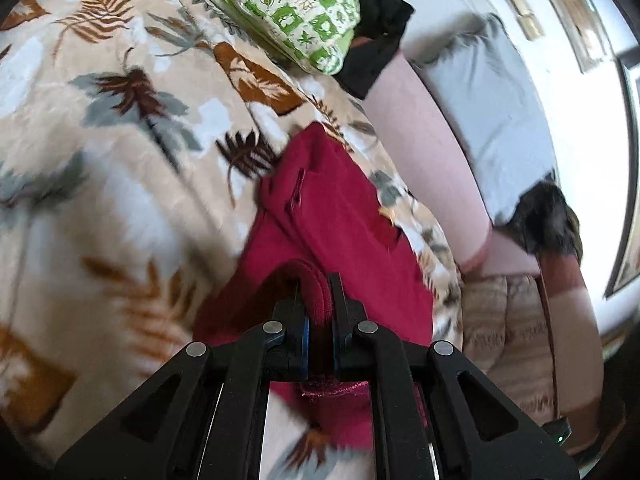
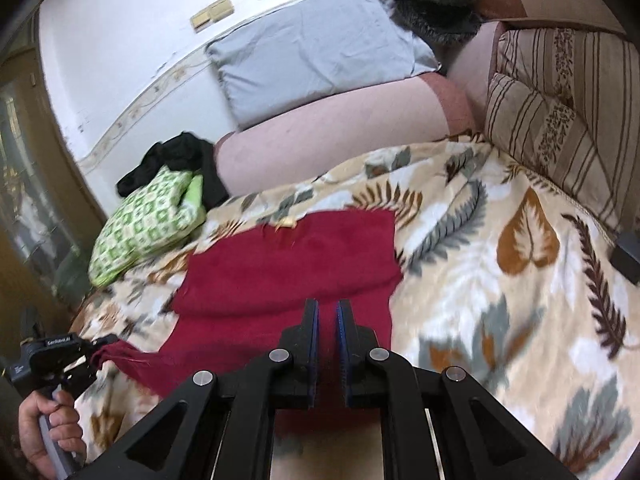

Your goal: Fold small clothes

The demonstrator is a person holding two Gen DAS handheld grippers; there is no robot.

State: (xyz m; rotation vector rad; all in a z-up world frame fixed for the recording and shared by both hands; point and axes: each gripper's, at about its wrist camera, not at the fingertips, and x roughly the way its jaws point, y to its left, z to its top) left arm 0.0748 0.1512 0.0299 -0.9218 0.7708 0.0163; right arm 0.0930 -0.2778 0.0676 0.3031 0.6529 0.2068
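The left gripper [image 1: 316, 312] is clamped on a rolled edge of the red garment [image 1: 340, 216], the cloth bunched between its closed jaws. The right gripper [image 2: 327, 320] is likewise closed, its blue pads nearly together with red cloth showing in the narrow gap, so it appears to pinch the near edge too. In the right wrist view the left gripper [image 2: 90, 354] shows off to the lower left, held by the person's hand [image 2: 48, 432], with a corner of the garment drawn out taut to its tip.

Ahead of both grippers the rest of the garment lies on the leaf-patterned blanket [image 2: 500, 280], its far part flat, with a soft crease across it nearer the jaws. Beyond it, further off, sit a green checked cloth [image 2: 148, 220] and a black item [image 2: 180, 160], with a grey pillow [image 2: 312, 48] behind.

By my reading the fold is only starting: the near edge is gripped at two points and raised, but not yet carried over the far part. Laying it down, smoothing and any second fold remain; whether the green piece is already folded I cannot tell.
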